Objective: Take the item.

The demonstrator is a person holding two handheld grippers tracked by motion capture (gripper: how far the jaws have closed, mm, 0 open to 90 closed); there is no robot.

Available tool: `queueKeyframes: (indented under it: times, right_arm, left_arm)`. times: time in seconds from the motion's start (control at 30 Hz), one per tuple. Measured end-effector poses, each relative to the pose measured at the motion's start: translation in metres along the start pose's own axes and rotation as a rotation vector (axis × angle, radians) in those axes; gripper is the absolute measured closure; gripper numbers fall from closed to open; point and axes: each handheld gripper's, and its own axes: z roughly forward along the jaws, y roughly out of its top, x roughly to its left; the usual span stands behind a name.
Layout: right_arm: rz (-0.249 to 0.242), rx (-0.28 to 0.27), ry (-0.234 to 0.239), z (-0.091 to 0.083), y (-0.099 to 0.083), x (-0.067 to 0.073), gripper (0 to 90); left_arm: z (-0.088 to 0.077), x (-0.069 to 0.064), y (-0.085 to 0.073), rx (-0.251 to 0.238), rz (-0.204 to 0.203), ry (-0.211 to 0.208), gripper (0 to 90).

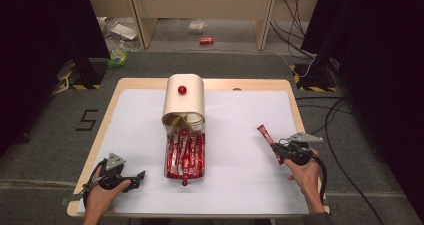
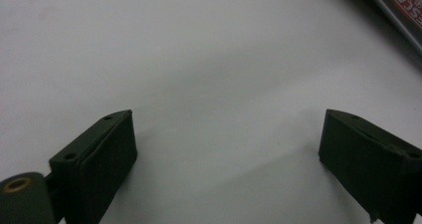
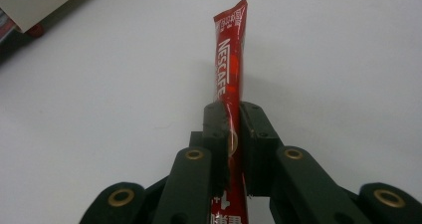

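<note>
R fingers (image 3: pixel 234 129) pinching one red coffee stick (image 3: pixel 230 69) low on its length; L fingers (image 2: pixel 226 154) spread wide w/ nothing between, just over the bare white desk (image 1: pixel 240 135).

Working outward: R pads clamp the stick's lower part, most of it poking out past the tips, held at the desk's right side, well apart from the tray (image 1: pixel 185 157) of matching sticks at centre. To do it well: keep the pinch firm but not crushing, carry the stick level, don't let the long free end droop or snag. Stick is slim, glossy red, white lettering, crimped flat top. Beige roll-top cover (image 1: pixel 184 102) w/ red knob sits behind the tray.
</note>
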Motion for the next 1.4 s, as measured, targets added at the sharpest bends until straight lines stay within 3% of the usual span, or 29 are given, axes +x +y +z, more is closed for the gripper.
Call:
queueKeyframes:
  times: [1.4]
  right_arm:
    - [0.014,0.057,-0.033,0.009,-0.007,-0.011,81.8]
  left_arm:
    - [0.0,0.0,0.0,0.0,0.0,0.0,7.2]
